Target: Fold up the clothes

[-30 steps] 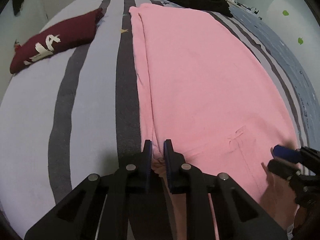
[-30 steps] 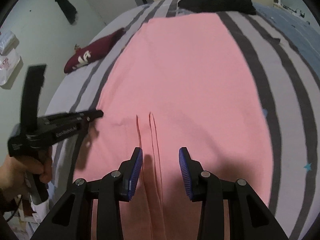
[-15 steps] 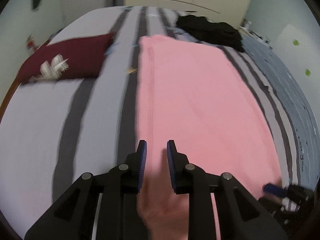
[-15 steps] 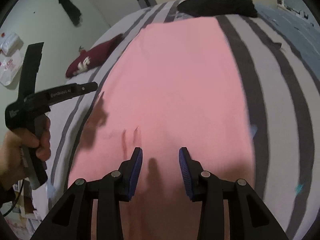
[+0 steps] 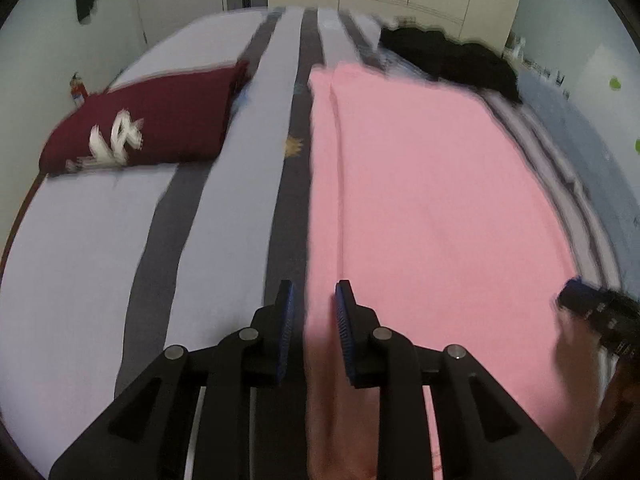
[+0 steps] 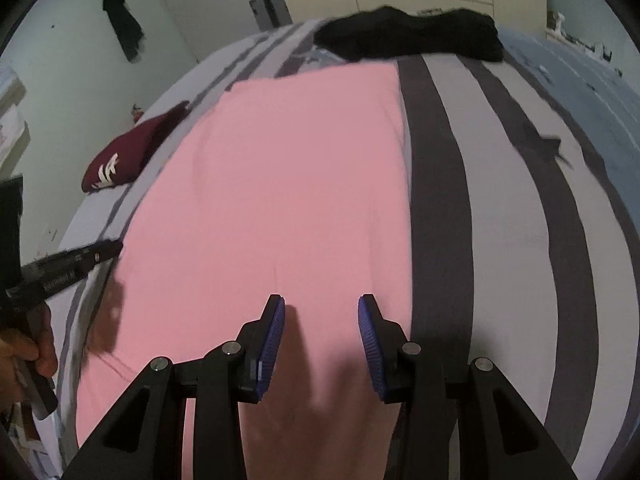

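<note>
Left wrist view: pink garment (image 5: 432, 208) lies flat along the striped bed (image 5: 92, 240), already doubled lengthwise, its left edge running between the fingers of the left gripper (image 5: 314, 308). Jaws a little apart. A strip of pink cloth sits in the gap, but motion blur makes it hard to say whether the pads press on it; my guess is they do not. Right gripper (image 5: 596, 312) shows at the far right edge, at the garment's other side.

Right wrist view: right gripper (image 6: 322, 320) poised over the near right part of the garment, jaws apart, nothing pinched; only shadow falls between the fingers. Left gripper (image 6: 68, 270) enters from the left, a hand (image 6: 24, 356) around its handle, its tip at the cloth's left border.

Also on the bed: maroon folded garment (image 5: 148, 124) to the left, black clothes (image 6: 412, 36) heaped at the far end.

Risks, as judged:
- Left jaws closing on only the top layer at the edge; the lower layer would drag and the fold would skew.
- Right jaws sit inboard of the right edge; a pinch there would bunch the middle instead of lifting a corner.
- Uneven lift between hands would twist the hem line.
</note>
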Available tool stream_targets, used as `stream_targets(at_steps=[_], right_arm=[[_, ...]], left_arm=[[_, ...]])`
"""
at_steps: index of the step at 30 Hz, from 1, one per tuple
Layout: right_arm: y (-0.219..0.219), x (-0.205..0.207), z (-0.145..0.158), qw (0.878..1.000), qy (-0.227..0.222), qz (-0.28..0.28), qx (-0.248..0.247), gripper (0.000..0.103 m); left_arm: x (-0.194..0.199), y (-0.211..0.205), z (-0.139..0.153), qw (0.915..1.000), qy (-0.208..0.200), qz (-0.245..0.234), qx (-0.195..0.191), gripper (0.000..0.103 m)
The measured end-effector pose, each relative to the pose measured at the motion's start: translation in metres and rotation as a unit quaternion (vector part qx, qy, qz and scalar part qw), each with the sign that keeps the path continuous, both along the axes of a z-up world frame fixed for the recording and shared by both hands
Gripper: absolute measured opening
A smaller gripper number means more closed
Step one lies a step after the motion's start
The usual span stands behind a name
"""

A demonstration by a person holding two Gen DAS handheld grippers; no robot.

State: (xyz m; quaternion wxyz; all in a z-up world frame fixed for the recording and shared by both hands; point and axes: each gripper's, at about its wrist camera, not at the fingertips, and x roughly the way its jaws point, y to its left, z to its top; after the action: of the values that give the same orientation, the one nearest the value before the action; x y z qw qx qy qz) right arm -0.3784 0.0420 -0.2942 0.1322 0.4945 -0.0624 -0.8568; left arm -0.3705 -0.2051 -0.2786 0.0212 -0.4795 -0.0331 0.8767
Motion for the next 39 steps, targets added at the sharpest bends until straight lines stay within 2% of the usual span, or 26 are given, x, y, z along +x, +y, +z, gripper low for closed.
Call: stream_targets(at_steps=[2, 6, 8, 10, 13, 15, 17, 20, 22, 25, 32, 35, 39], right_arm=[[0.000, -0.008, 0.003, 1.000, 0.009, 0.003, -0.003, 0.035], [0.007, -0.038, 0.009, 1.000, 0.021, -0.001, -0.007, 0.035], [0.009, -0.052, 0.010, 1.000, 0.027, -0.005, -0.012, 0.035], [0.012, -0.064, 0.009, 1.000, 0.024, -0.007, -0.014, 0.035], [0.012, -0.068, 0.000, 1.000, 0.013, -0.005, -0.009, 0.035], [0.017, -0.063, -0.001, 1.000, 0.013, -0.004, -0.005, 0.035], [0.024, -0.052, 0.000, 1.000, 0.014, -0.004, -0.001, 0.035], [0.036, -0.027, 0.005, 1.000, 0.013, -0.005, 0.003, 0.035], [0.043, -0.008, 0.007, 1.000, 0.009, -0.005, 0.004, 0.035], [0.049, 0.031, 0.009, 1.000, -0.007, -0.001, 0.001, 0.035], [0.046, 0.131, 0.016, 0.998, -0.054, -0.001, -0.012, 0.041], [0.042, 0.168, 0.016, 0.997, -0.071, 0.000, -0.013, 0.042], [0.038, 0.206, 0.011, 0.996, -0.090, -0.003, -0.008, 0.042]], left_arm=[[-0.015, 0.009, 0.009, 0.9997, 0.017, -0.008, 0.012, 0.020], [-0.046, 0.032, 0.009, 0.9987, 0.030, -0.040, -0.006, 0.020], [-0.060, 0.031, -0.001, 0.9987, 0.020, -0.042, -0.021, 0.020], [-0.071, 0.022, -0.020, 0.9985, -0.006, -0.028, -0.046, 0.020], [-0.067, 0.006, -0.025, 0.9992, -0.003, -0.026, -0.031, 0.020], [-0.061, 0.007, -0.017, 0.9986, -0.002, -0.024, -0.046, 0.020], [-0.052, 0.004, -0.003, 0.9990, 0.008, -0.013, -0.043, 0.020], [-0.019, -0.005, 0.022, 0.9991, 0.033, -0.016, -0.020, 0.027], [0.007, -0.014, 0.031, 0.9994, 0.031, -0.016, 0.004, 0.032], [0.057, -0.030, 0.035, 0.9993, 0.007, -0.006, 0.036, 0.036], [0.179, -0.050, 0.027, 0.9968, -0.063, -0.001, 0.049, 0.044], [0.215, -0.052, 0.018, 0.9952, -0.084, 0.000, 0.049, 0.045], [0.256, -0.057, 0.013, 0.9932, -0.095, 0.002, 0.067, 0.046]])
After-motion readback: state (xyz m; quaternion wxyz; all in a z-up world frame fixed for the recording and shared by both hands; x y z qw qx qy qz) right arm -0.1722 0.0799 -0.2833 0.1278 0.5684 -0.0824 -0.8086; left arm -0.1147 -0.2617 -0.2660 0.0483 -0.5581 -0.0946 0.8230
